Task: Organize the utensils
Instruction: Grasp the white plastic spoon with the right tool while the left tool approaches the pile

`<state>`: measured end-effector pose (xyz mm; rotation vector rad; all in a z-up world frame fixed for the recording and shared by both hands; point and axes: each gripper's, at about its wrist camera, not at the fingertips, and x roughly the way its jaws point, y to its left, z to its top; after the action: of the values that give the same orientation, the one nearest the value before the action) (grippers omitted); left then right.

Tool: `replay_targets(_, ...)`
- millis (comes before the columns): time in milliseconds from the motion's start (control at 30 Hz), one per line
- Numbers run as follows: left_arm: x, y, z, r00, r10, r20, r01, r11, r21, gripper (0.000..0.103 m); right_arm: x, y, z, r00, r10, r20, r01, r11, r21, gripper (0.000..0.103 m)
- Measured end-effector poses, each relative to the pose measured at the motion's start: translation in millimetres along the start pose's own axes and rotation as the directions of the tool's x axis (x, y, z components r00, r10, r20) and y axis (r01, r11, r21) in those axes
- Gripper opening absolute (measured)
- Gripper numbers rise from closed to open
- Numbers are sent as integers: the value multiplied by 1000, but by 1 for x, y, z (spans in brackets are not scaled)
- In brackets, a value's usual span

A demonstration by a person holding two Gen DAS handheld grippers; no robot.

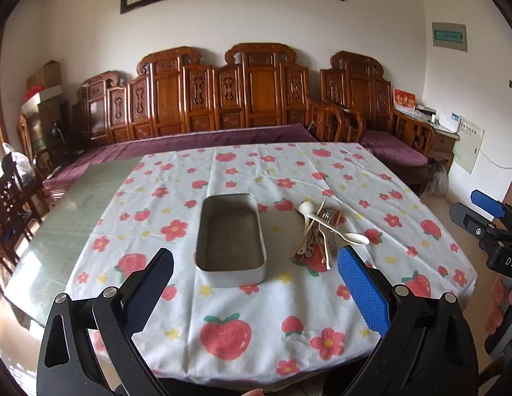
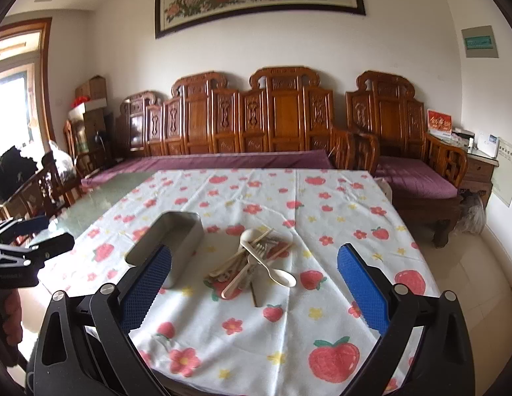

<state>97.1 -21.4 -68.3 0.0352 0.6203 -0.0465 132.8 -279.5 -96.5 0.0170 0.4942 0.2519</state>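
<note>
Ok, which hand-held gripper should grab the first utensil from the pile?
Probably the right hand-held gripper: it is open, and the utensil pile sits between its fingers. The left hand-held gripper, also open, frames the metal tray instead.

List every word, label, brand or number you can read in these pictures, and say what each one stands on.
"DAS": white letters, cut off by the frame edge, on the black body of the right gripper.
Green sign in the grey wall panel: too blurred to read.
Red card with gold characters on the side cabinet: unreadable.
White wall chart: print too small.
</note>
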Motion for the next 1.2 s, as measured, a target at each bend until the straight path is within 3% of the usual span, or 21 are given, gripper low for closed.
replay_targets(300,64,-13,3,999,-39,-31,40,999,31,96,64,-31,-11,995,32,-91,-35,999,-34,99)
replay_targets(533,114,-28,0,994,-80,-80,84,995,51,96,125,-51,-24,987,54,-148,-65,995,-73,85)
replay_targets(833,153,-42,-7,987,-107,-117,116,991,73,96,213,-57,-51,941,107,-322,-149,983,-110,62)
replay_targets(1000,168,-45,-13,978,-138,-158,151,986,70,96,232,-47,-65,918,146,-368,-207,969,-132,56)
replay_targets(1200,176,-48,-22,965,-170,-199,184,981,53,96,247,-44,-75,899,96,-427,-195,961,-195,46)
